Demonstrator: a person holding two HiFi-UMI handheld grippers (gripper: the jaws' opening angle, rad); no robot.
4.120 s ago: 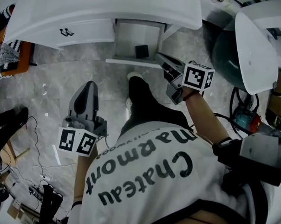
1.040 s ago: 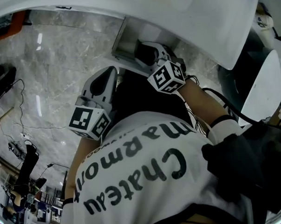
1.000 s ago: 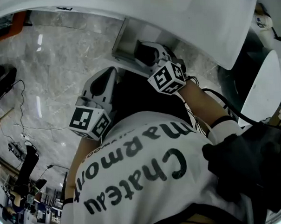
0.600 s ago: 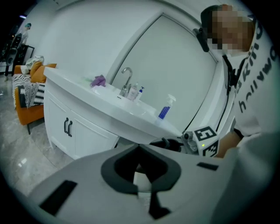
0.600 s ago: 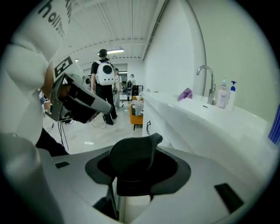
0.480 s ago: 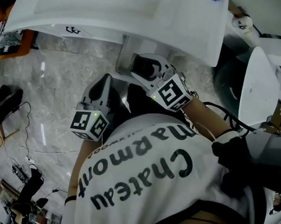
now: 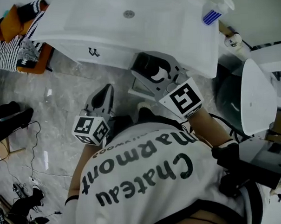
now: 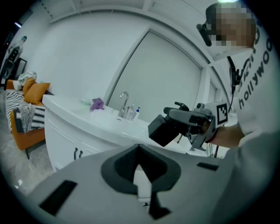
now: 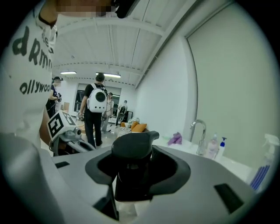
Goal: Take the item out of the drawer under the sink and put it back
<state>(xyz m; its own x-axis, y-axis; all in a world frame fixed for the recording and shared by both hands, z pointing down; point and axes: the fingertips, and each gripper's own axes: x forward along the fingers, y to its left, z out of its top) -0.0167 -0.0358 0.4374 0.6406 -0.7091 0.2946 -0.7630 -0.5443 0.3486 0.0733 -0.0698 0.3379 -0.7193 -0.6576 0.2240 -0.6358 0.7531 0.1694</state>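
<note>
A striped blanket [image 7: 12,53] lies on the orange sofa [image 7: 35,60].

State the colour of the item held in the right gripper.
The item is black, clearest in the left gripper view.

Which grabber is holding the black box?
The right gripper, the one up by the sink: its jaws clamp the black box. The left gripper is shut with nothing between its jaws.

Grey marbled floor [image 7: 61,103] spreads beneath me. Ahead stands the white sink cabinet [image 7: 72,45] against a plain white wall [image 8: 87,57], with an orange sofa [image 8: 35,133] carrying striped cushions beside it. Strip lights [image 9: 107,75] glow overhead.
</note>
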